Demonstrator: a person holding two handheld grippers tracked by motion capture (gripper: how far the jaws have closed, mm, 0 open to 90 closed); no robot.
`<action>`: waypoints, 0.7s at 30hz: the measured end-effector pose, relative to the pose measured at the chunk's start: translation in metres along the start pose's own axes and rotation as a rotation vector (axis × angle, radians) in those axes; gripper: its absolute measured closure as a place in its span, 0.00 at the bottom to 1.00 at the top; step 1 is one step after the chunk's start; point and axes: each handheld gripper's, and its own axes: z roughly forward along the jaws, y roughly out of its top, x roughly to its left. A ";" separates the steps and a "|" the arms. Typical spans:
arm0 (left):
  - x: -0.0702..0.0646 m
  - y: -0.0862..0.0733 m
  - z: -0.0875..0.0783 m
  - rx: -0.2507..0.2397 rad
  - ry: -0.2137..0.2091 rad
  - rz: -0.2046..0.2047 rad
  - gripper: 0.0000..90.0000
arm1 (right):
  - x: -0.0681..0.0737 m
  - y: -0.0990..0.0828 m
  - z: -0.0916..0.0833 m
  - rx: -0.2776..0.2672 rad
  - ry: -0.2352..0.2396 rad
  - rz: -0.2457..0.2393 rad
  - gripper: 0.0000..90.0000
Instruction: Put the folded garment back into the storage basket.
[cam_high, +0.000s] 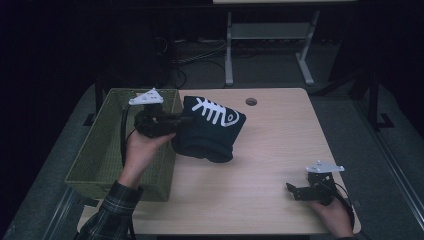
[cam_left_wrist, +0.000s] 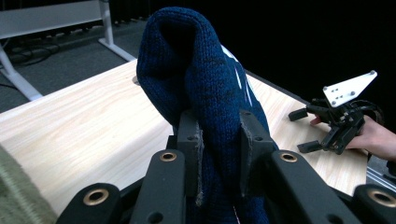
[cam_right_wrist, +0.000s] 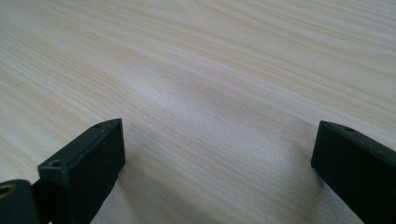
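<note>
The wooden table (cam_high: 280, 150) carries a green woven basket (cam_high: 100, 150) at its left. The left gripper (cam_left_wrist: 218, 140) clamps a navy knit sweater (cam_high: 210, 130) beside the basket; a shallow bite could slip. The right gripper (cam_high: 295, 191) rests agape, holding nothing.

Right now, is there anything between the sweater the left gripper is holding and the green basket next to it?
Nothing visible. The left gripper is shut on the dark blue sweater, right beside the green basket; only the basket's near wall lies between them, and its visible inside looks empty.
</note>
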 end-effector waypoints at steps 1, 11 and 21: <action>0.001 0.000 -0.002 -0.002 0.001 0.000 0.82 | 0.000 0.000 0.000 0.001 0.000 0.001 0.03; 0.011 0.003 -0.023 -0.020 0.017 0.002 0.82 | 0.000 0.000 0.000 -0.001 -0.002 0.001 0.03; 0.020 0.005 -0.049 -0.044 0.051 0.001 0.82 | 0.000 0.000 0.000 -0.001 -0.002 0.000 0.03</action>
